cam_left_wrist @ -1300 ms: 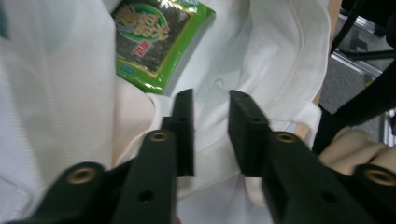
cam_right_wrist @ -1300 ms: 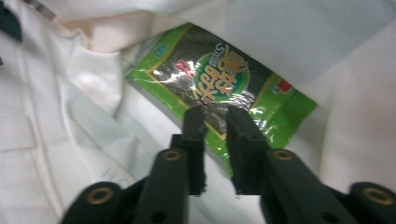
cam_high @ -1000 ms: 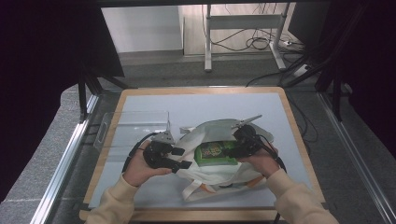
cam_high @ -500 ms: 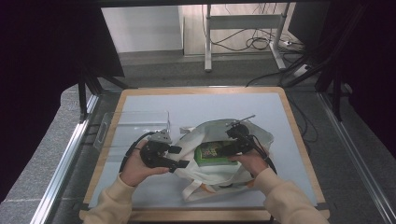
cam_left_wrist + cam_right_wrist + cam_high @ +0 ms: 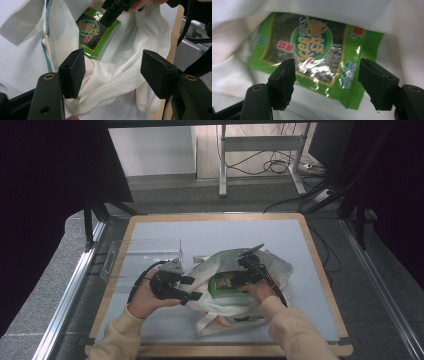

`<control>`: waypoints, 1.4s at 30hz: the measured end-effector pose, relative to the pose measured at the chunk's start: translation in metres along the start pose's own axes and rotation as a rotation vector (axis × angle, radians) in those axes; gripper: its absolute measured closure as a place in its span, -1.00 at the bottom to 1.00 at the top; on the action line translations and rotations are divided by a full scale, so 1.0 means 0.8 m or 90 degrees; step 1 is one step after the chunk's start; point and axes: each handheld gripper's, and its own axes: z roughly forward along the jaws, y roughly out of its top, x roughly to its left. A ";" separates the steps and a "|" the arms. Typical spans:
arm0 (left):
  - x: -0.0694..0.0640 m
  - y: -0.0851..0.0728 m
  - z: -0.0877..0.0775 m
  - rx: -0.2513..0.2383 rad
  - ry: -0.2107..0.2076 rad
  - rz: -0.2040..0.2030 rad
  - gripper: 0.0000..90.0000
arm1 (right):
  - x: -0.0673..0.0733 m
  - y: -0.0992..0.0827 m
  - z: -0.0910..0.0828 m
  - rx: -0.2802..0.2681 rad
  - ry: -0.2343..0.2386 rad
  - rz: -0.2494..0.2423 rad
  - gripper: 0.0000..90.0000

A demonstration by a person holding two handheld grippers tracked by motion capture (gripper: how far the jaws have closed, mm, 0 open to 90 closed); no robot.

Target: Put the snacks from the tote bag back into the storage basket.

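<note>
I take the white cloth bag (image 5: 235, 285) as my reference; it lies on the pale mat of the table (image 5: 200, 232), towards my side of it. My left claw (image 5: 192, 288) sits at the bag's left edge, jaws set wide apart. In the left gripper view the bag's bunched hem (image 5: 107, 82) runs between those jaws; one pad (image 5: 73, 71) lies against the cloth, the other stands clear of it, so nothing is clamped. My right claw (image 5: 235, 281) is down in the mouth of the bag, from its right side. Its jaws have just been opening and now stand wide. In the right gripper view the green snack packet (image 5: 312, 55) lies flat on the bag's inner cloth just beyond the pads (image 5: 283, 80); whether the pads touch it I cannot tell, but they do not pinch it. The packet (image 5: 226, 283) rests inside the bag, near its centre, label up, partly covered by a fold of cloth at its far edge. A clear plastic tray (image 5: 145, 255) stands on the mat just left of the bag, beyond my left hand (image 5: 145, 295). One bag strap (image 5: 210, 322) trails from the bag towards me.
</note>
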 end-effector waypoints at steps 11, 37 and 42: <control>0.000 0.000 0.001 0.003 -0.002 0.005 -0.20 | -0.010 0.006 0.012 0.034 -0.029 0.052 -0.38; 0.006 -0.004 0.005 0.009 0.002 -0.001 -0.20 | -0.031 -0.001 0.018 0.054 0.100 0.094 0.93; 0.006 -0.004 0.005 0.010 0.001 0.000 -0.20 | -0.031 -0.006 0.013 0.059 0.120 0.102 0.95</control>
